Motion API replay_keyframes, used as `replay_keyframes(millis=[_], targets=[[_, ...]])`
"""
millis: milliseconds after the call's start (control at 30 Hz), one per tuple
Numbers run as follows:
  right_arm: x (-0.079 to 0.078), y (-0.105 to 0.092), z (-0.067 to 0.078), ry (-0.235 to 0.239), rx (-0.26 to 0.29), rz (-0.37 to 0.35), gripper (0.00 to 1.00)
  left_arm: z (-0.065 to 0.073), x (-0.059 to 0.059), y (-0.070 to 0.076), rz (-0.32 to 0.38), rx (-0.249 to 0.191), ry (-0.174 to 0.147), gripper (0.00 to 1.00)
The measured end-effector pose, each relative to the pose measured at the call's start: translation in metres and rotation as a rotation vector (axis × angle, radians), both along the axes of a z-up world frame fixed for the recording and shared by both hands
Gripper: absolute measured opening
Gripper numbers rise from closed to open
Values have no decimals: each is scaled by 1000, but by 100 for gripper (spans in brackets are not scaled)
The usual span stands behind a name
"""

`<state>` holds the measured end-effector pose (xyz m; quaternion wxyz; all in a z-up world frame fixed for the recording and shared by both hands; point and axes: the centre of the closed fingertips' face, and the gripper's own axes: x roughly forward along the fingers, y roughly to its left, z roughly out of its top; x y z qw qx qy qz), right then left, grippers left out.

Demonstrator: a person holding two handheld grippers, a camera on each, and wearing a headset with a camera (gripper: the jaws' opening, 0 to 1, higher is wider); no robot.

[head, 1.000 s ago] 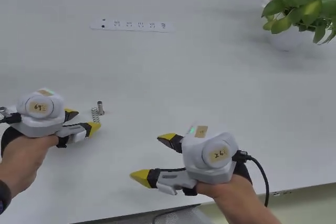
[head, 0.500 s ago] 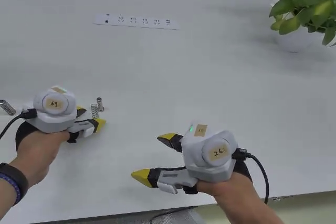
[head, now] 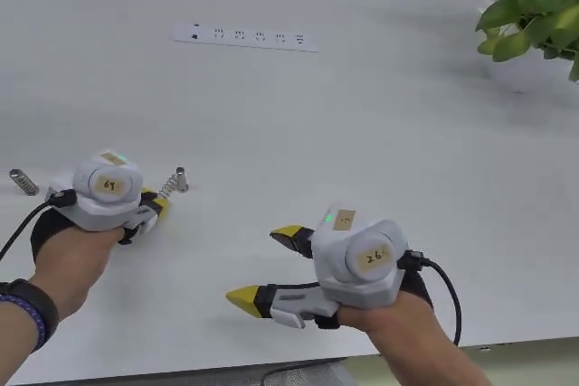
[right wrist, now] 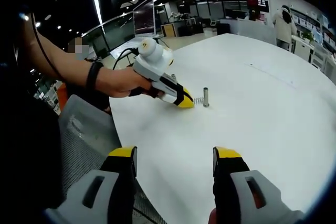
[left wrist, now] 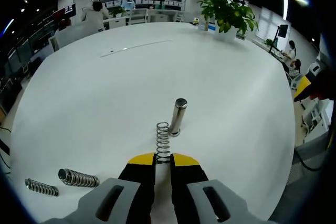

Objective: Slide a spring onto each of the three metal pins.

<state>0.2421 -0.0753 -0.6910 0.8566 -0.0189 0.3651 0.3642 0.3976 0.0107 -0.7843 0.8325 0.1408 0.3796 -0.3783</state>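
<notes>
At the far left of the white table (head: pixel 380 133), in the head view, a coiled piece (head: pixel 23 182) lies on its side, well apart from the rest. The left gripper view shows two such pieces low on its left, a thinner one (left wrist: pixel 42 187) and a thicker one (left wrist: pixel 79 178) with a round solid end. Whether each holds a pin cannot be told.

Next comes the left gripper (head: pixel 159 204), low over the table. Its yellow tips are drawn narrow and pinch the near end of a spring (left wrist: pixel 163 142). The spring (head: pixel 169 186) slants out from the tips towards a pin (head: pixel 181 178). The pin (left wrist: pixel 178 117) stands upright on the table, bare. The spring's far end is just beside the pin's foot; whether they touch is unclear. From the right gripper view, the left gripper (right wrist: pixel 186 103), spring (right wrist: pixel 198 100) and pin (right wrist: pixel 206 97) sit in one line.

Further right and nearer the table's front edge is the right gripper (head: pixel 262 267), its jaws spread wide with nothing between them (right wrist: pixel 175 153). It points left, well apart from the pin.

At the back lies a power strip (head: pixel 244 38), and a plant (head: pixel 534 6) stands at the far right corner.
</notes>
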Motion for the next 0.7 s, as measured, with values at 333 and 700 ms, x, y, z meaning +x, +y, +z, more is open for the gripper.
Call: replay_keyframes(millis=[333,700], targets=[[-1,2,2,-9,0,-11,56,15,-6,18,27,-11,-10,3],[-3,11,3,-16,4,-14,55,15,-31,41,25,5,10,3]])
